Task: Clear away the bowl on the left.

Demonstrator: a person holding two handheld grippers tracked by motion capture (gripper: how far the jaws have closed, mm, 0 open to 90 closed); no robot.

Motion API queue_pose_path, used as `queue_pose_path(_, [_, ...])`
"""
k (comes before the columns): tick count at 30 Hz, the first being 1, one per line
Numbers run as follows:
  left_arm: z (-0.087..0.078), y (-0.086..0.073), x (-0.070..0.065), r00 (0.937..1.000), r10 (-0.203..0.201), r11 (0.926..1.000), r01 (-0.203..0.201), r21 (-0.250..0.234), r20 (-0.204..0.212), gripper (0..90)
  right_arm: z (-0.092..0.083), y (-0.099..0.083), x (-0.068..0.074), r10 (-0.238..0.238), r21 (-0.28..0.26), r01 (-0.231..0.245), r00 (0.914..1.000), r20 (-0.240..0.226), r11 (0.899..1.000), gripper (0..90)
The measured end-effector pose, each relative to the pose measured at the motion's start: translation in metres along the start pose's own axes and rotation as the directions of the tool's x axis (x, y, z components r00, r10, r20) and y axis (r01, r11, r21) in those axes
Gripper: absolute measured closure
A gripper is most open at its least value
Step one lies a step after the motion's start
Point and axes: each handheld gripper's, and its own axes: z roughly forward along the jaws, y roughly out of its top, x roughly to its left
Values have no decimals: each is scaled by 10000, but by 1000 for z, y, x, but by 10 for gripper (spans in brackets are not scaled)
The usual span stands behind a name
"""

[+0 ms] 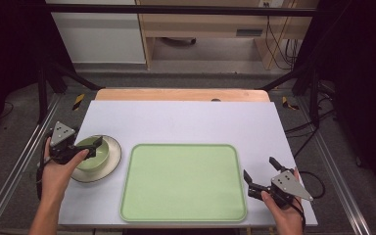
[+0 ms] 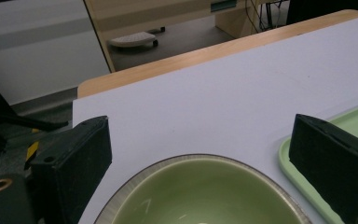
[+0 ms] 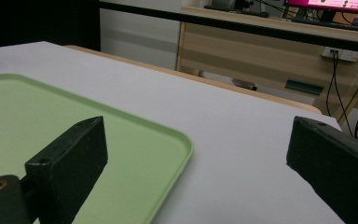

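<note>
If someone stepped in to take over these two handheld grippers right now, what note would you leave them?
Left gripper: jaws open, poised over the green bowl, nothing gripped yet.
Right gripper: jaws open, holding nothing, at the right edge of the green tray.
The bowl sits on a cream plate left of the tray; the tray holds nothing.
Done: left gripper lined up with the bowl.
Left, probably: close on the bowl's rim and move it, likely onto the tray.

The tray (image 1: 183, 182) lies bare, and the table (image 1: 186, 120) beyond it is open; the bowl (image 1: 94, 152) on its plate (image 1: 111, 161), seemingly just beside the tray, blocks the left.
</note>
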Motion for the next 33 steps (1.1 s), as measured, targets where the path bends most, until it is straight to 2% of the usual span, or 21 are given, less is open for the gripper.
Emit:
queue_pose_path(5, [0,-8,12,9984,-477,9978,490,451,-297,99,4,0,2,-40,90,41,10000,-77,10000,53])
queue_pose_path(8, [-2,-13,20,9949,-900,9945,922,502,-447,130,5,0,4,-61,120,63,9999,-94,9999,53])
queue_pose_path(12, [-6,-17,29,9872,-1414,9868,1466,686,-744,197,4,0,3,-41,130,42,9999,-100,9999,53])
queue_pose_path(17, [-11,-22,39,9795,-1691,9777,1807,1068,-1096,296,4,0,4,-23,164,25,9999,-113,9999,55])
queue_pose_path(19, [-11,-25,43,9772,-1825,9729,1955,1238,-1084,363,5,0,5,-25,202,28,9998,-175,9998,55])
queue_pose_path(22, [-12,-29,47,9767,-1873,9669,2021,1555,-1045,407,5,0,5,-44,244,49,9998,-186,9997,55])
queue_pose_path(23, [-13,-30,48,9783,-1835,9652,1980,1712,-966,425,5,0,6,-41,250,46,9998,-196,9997,55])
queue_pose_path(25, [-12,-31,49,9769,-1867,9600,2040,1919,-1042,460,5,0,6,-33,266,38,9998,-210,9996,56])
queue_pose_path(27, [-11,-34,49,9777,-1870,9559,2036,2116,-957,520,5,0,5,-14,280,21,9997,-228,9996,56])
queue_pose_path(33, [-6,-38,48,9779,-1931,9478,2070,2424,-801,559,6,0,6,-3,322,12,9996,-267,9995,57])
